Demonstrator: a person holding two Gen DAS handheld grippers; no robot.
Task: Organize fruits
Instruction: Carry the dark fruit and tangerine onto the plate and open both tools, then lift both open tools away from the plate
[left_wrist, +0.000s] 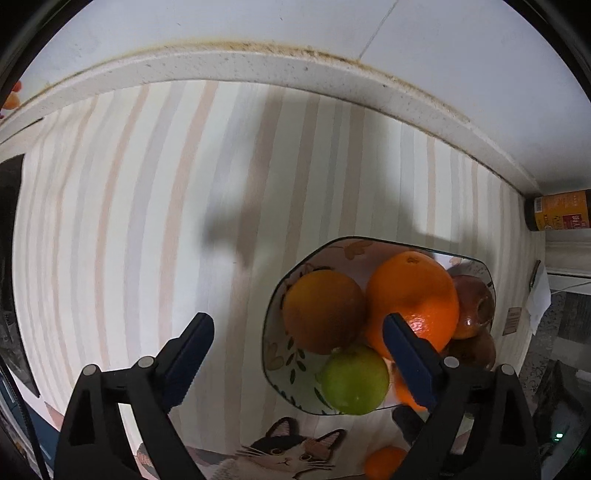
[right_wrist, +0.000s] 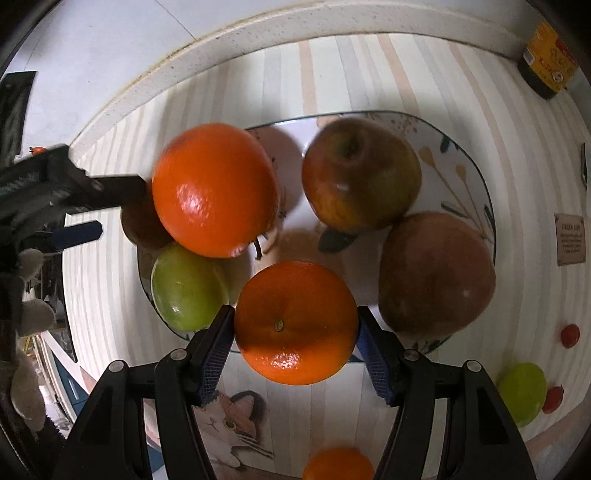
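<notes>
Left claw (left_wrist: 297, 334) has its jaws wide apart with nothing between them, hanging over the striped cloth (left_wrist: 147, 221) just beside the bowl's left rim; its right finger overlaps the big orange (left_wrist: 412, 295) in view, contact can't be told. Right claw (right_wrist: 295, 325) also apart, an orange (right_wrist: 295, 321) sitting right between the blue pads (right_wrist: 216, 354) at the bowl's near rim; the pads look level with its sides, whether they still touch can't be told (no clear press visible). Bowl (right_wrist: 476, 177) (patterned, dark rim) sits on the tabletop towards the back edge, near the pale raised ledge (left_wrist: 258, 66) along the wall. Inside it: a glossy orange (right_wrist: 214, 188) at left, a green apple (right_wrist: 186, 288) below it, a red-green apple (right_wrist: 362, 173) at the back, a dull reddish fruit (right_wrist: 436, 269) at right. A darker orange (left_wrist: 323, 310) shows in the left wrist view, touching the big orange. Outside the bowl: another green fruit (right_wrist: 522, 391) and two small red ones (right_wrist: 570, 335) near the right edge, a small orange (right_wrist: 338, 465) at the near edge by the cat print (left_wrist: 284, 454). Dark bottle with yellow label (left_wrist: 559, 209) at the back right corner.
</notes>
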